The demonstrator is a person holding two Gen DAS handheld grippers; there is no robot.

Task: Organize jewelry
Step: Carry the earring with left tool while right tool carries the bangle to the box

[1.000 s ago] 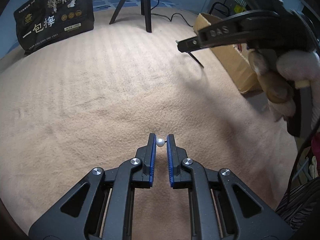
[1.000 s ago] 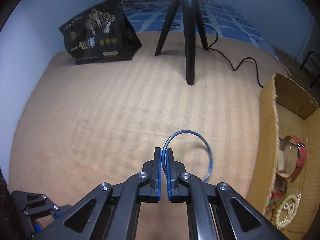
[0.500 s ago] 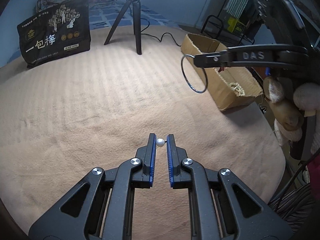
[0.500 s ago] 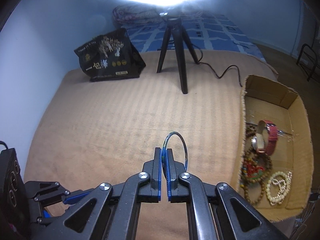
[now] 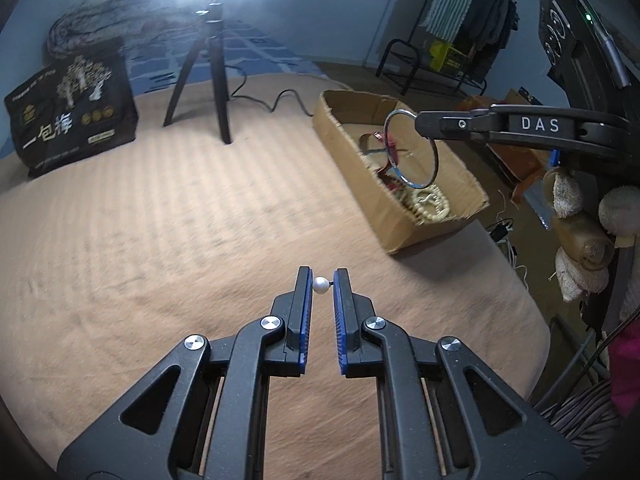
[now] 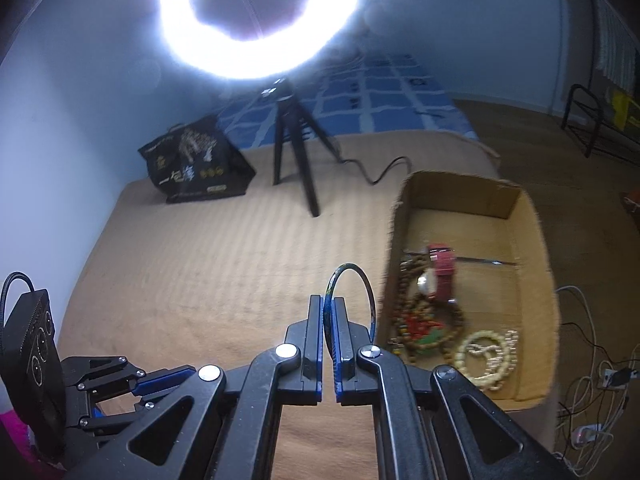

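The right gripper (image 6: 328, 312) pinches a thin bangle (image 6: 352, 300) by a short arc of its rim, held in the air just short of the near wall of the cardboard box (image 6: 536, 240); so slight a hold could let the hoop swing or slip and fall onto the beige blanket (image 6: 224, 264), or catch the wall on the way in. The left gripper (image 5: 319, 286) clamps a small white pearl piece (image 5: 320, 285) at its very tips, above the blanket and well apart from the box, and that round bead could squirt free. The left view alone shows the pearl and the bangle side-on; the right view alone looks down on the watch (image 6: 438, 270) and bead bracelets (image 6: 486, 354) in the box.
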